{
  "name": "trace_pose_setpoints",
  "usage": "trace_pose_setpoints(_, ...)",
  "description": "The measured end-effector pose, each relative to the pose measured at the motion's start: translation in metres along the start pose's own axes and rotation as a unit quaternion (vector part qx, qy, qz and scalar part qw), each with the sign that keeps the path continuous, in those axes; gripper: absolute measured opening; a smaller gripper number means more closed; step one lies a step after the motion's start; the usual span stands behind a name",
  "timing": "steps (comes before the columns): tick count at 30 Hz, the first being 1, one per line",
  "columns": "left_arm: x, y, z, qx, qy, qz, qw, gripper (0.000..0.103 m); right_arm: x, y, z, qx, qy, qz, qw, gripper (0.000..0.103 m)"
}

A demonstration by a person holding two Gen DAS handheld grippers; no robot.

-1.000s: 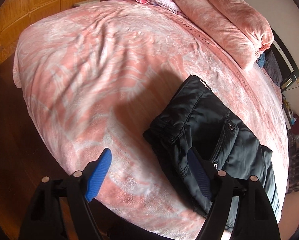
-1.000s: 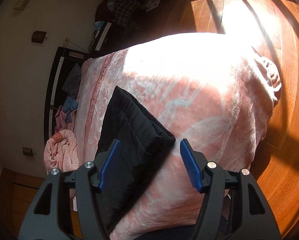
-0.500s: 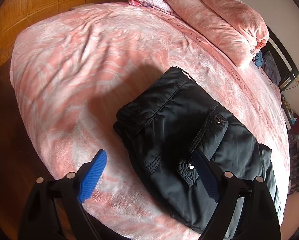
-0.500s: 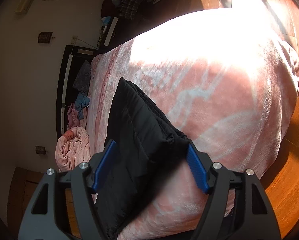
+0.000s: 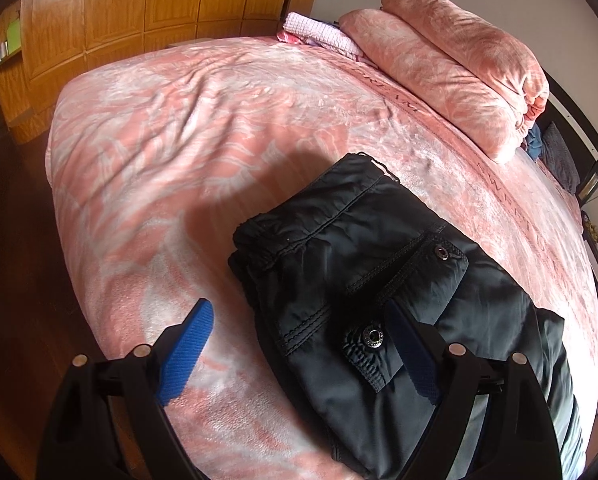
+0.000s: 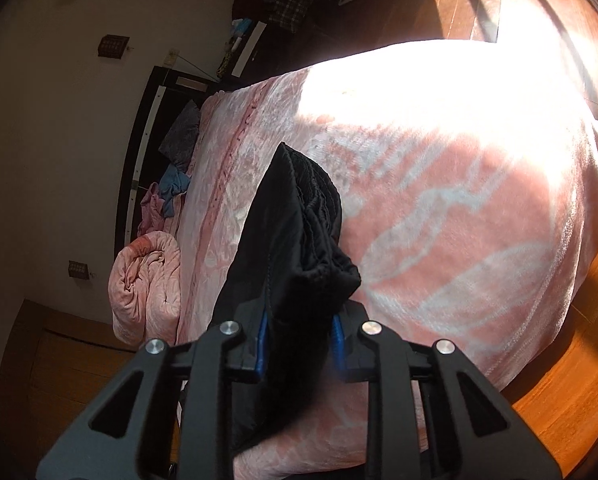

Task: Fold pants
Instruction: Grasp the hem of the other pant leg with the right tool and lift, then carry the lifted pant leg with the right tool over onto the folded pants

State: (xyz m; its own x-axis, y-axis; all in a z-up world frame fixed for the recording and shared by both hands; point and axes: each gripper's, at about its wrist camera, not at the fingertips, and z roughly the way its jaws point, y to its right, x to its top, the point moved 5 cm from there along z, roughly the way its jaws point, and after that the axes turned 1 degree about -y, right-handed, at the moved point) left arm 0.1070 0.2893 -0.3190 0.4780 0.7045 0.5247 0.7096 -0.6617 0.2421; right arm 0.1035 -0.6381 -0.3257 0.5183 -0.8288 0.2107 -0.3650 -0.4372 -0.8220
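Note:
Black padded pants [image 5: 363, 276] lie folded in a thick stack on the pink bed, with a snap pocket on top. My left gripper [image 5: 299, 344] is open just above the stack's near end, its right finger over the pocket. In the right wrist view my right gripper [image 6: 299, 340] is shut on the near end of the pants [image 6: 295, 232], whose folded edge bunches up between the blue pads [image 6: 262, 344].
The pink patterned blanket [image 5: 203, 128] covers the bed. A rolled pink quilt [image 5: 455, 56] and a folded pink cloth [image 5: 315, 34] lie at the head. Wooden wardrobe doors [image 5: 139, 4] stand behind. Bright sun falls on the bed's far side [image 6: 439, 92]. Wooden floor [image 6: 559, 420] surrounds it.
My right gripper moved forward and closed on the end of the pants. My left gripper moved in over the stack and stayed open.

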Motion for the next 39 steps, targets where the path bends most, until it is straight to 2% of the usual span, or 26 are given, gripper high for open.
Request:
trace_pose_setpoints(12,0.001,-0.007,-0.017,-0.019,0.038,0.012,0.999,0.088,-0.01,-0.105,-0.023,-0.038,0.028,-0.129,0.99,0.017)
trace_pose_setpoints(21,-0.004,-0.009,-0.023,-0.005,0.052,0.034,0.9981,0.088,-0.035,-0.17,-0.033,-0.056,0.042,-0.206,0.976,0.017)
trace_pose_setpoints(39,-0.004,-0.023,-0.015,-0.025,0.032,0.013,0.9991,0.087,-0.096,-0.252,-0.03,-0.057,0.048,-0.303,0.95,0.016)
